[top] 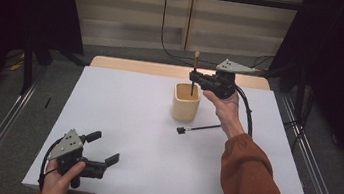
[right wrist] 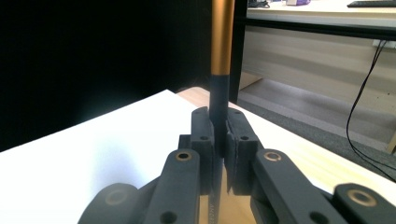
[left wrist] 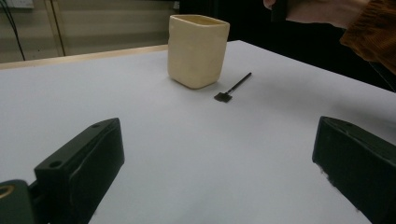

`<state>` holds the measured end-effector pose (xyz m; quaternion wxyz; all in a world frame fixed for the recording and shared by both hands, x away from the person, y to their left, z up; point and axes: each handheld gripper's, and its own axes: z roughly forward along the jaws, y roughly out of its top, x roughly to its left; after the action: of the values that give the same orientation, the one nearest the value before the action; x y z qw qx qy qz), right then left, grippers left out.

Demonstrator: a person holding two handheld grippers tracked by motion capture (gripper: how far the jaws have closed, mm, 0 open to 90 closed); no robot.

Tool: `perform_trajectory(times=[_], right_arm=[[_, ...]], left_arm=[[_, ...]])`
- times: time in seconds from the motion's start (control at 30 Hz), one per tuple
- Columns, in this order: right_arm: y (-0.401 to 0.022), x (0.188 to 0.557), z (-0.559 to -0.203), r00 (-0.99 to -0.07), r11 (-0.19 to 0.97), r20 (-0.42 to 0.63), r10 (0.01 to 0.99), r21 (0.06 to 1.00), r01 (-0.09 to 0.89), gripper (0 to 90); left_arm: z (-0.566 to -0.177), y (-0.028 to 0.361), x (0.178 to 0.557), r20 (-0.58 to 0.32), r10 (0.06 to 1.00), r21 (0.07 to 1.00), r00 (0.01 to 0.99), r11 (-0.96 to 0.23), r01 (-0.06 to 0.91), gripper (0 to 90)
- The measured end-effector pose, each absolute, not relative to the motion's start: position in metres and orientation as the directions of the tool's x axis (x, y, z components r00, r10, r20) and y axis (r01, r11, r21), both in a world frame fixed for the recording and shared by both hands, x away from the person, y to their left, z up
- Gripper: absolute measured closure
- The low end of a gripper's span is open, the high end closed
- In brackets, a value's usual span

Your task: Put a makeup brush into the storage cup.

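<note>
A cream cup [left wrist: 198, 49] stands on the white table [left wrist: 116, 102], a small black brush [left wrist: 232, 88] lying just beside it.

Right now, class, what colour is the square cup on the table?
Cream; the cup shows best in the left gripper view.

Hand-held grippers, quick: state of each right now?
Left hand-held gripper: open, holding nothing, low over the table.
Right hand-held gripper: shut on an upright brush above the cup.

High view overlooks the table [top: 121, 120] — gripper views sit low, apparently close.
</note>
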<state>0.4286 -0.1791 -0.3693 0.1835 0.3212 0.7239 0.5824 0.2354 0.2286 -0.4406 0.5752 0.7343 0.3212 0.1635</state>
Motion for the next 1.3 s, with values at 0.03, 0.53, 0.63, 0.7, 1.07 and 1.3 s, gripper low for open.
perform_trajectory(times=[0.03, 0.53, 0.63, 0.7, 1.07, 1.3], right_arm=[[-0.179, 0.429, -0.371, -0.726, 0.114, 0.112, 0.678, 0.960, 0.255, 83.8], [-0.175, 0.428, -0.394, -0.716, 0.115, 0.128, 0.687, 0.953, 0.282, 83.7], [-0.176, 0.428, -0.397, -0.713, 0.115, 0.133, 0.688, 0.951, 0.288, 83.7], [-0.178, 0.428, -0.400, -0.707, 0.118, 0.134, 0.695, 0.948, 0.296, 83.7], [-0.181, 0.426, -0.414, -0.700, 0.113, 0.149, 0.698, 0.943, 0.313, 83.7], [-0.182, 0.425, -0.422, -0.692, 0.119, 0.154, 0.705, 0.937, 0.329, 83.6]], left_arm=[[-0.441, 0.228, 0.236, -0.133, 0.661, 0.950, 0.739, -0.126, 0.284, 2.1], [-0.440, 0.227, 0.235, -0.124, 0.648, 0.952, 0.752, -0.137, 0.275, 2.1], [-0.439, 0.228, 0.236, -0.117, 0.651, 0.953, 0.750, -0.139, 0.270, 2.1], [-0.440, 0.228, 0.236, -0.121, 0.653, 0.953, 0.748, -0.135, 0.272, 2.1], [-0.440, 0.227, 0.235, -0.120, 0.647, 0.952, 0.753, -0.141, 0.272, 2.1], [-0.440, 0.224, 0.234, -0.112, 0.641, 0.952, 0.759, -0.149, 0.267, 2.1]])
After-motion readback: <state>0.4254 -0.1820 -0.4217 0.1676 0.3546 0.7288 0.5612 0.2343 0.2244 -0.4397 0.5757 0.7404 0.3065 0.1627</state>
